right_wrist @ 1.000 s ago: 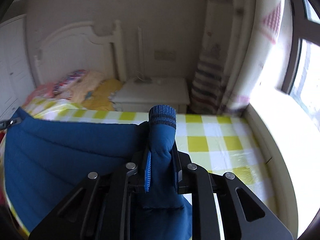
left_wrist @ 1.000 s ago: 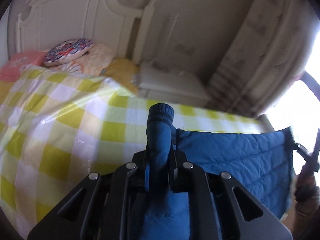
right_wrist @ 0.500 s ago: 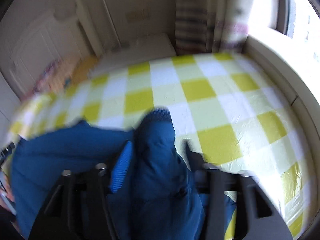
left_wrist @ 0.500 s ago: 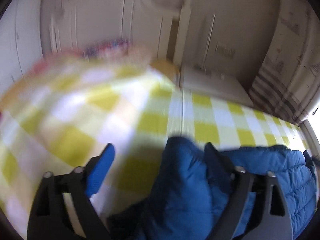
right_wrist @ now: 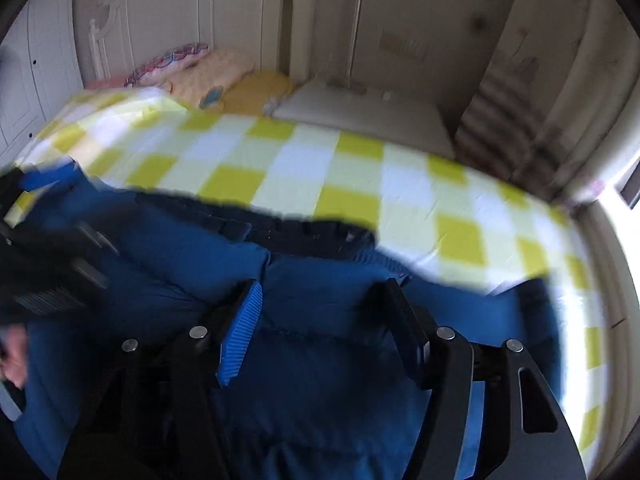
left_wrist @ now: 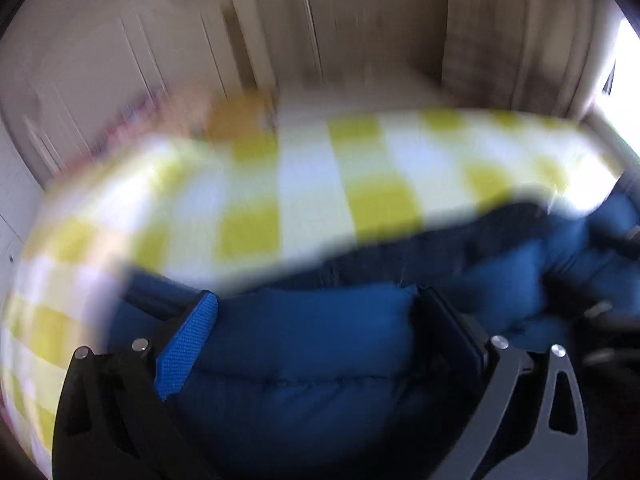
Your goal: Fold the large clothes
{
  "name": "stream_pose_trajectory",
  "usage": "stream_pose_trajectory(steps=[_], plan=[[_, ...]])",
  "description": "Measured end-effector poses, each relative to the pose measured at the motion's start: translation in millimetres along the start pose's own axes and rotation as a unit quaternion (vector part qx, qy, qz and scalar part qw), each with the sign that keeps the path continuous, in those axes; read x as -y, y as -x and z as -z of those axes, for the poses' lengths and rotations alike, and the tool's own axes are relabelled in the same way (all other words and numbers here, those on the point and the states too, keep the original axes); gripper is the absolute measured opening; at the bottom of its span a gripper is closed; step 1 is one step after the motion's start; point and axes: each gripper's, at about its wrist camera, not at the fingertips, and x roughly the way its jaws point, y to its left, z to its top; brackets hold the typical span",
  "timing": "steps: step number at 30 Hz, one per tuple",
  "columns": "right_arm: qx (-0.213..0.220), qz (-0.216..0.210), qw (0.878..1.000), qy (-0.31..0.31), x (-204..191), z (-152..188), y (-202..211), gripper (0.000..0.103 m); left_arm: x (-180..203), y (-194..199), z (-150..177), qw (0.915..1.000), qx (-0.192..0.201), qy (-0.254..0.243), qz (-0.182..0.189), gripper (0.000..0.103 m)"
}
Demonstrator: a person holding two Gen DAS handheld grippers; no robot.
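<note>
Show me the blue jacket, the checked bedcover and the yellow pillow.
blue jacket [right_wrist: 320, 380], right wrist view, quilted panel between the fingers.
checked bedcover [right_wrist: 344, 168], right wrist view, bare middle.
yellow pillow [right_wrist: 256, 88], right wrist view, its top.

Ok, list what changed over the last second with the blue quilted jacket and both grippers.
Both grippers let go. A second ago the left gripper and right gripper each pinched a ribbed cuff; the left jaws have just been opening, the right opened and have just been closing, padding between both, neither pinching. The blue quilted jacket dropped onto the yellow-and-white checked bedspread. The bedspread stayed put.
</note>
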Motion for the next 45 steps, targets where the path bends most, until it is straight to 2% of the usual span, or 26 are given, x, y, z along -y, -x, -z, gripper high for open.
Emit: stream_pose_trajectory(steps=[4, 21, 28, 31, 33, 34, 36, 38, 39, 41, 42, 45], plan=[[0.001, 0.000, 1.000, -0.005, 2.0, 6.7, -3.8, 0.064, -11.6, 0.9, 5.2, 0.9993, 0.015, 0.025, 0.024, 0.101], [0.001, -0.005, 1.000, -0.020, 11.5, 8.0, -3.8, 0.071, -13.4, -4.3, 6.5, 0.9980, 0.023, 0.042, 0.041, 0.101], [-0.008, -0.001, 1.000, -0.022, 13.4, 7.1, -1.4, 0.079, -17.3, 0.2, 6.5, 0.9974, 0.020, 0.050, 0.047, 0.101], [-0.015, -0.016, 0.999, -0.033, 28.2, 6.9, 13.4, 0.080, -30.6, 24.1, 11.0, 0.9968, 0.035, 0.057, 0.043, 0.101], [-0.003, 0.003, 0.999, -0.036, 41.3, 10.5, 26.2, 0.082, -40.5, 41.3, 15.7, 0.9972, 0.053, 0.045, 0.028, 0.101], [0.001, 0.013, 0.999, -0.038, 50.1, 12.7, 31.9, 0.086, -47.4, 48.6, 18.7, 0.9977, 0.058, 0.036, 0.009, 0.101], [0.004, 0.038, 0.998, -0.058, 79.0, 21.4, 39.2, 0.086, -61.6, 52.9, 25.9, 0.9974, 0.057, 0.023, -0.037, 0.101], [-0.005, 0.061, 0.993, -0.096, 109.5, 36.0, 35.5, 0.086, -75.9, 43.8, 33.5, 0.9970, 0.041, 0.024, -0.061, 0.101], [-0.013, 0.060, 0.991, -0.119, 124.2, 45.7, 29.0, 0.086, -83.2, 34.5, 37.5, 0.9976, 0.023, 0.033, -0.055, 0.101], [-0.024, -0.013, 0.979, -0.204, 154.7, 65.0, 14.9, 0.089, -96.4, 19.2, 42.1, 0.9977, -0.003, 0.066, -0.017, 0.101], [-0.024, -0.025, 0.973, -0.229, 162.2, 70.0, 13.1, 0.090, -103.6, 15.4, 42.1, 0.9964, -0.007, 0.085, -0.003, 0.101], [-0.017, -0.009, 0.976, -0.219, 158.4, 67.1, 17.5, 0.090, -104.8, 14.7, 40.6, 0.9958, -0.005, 0.090, -0.016, 0.101]])
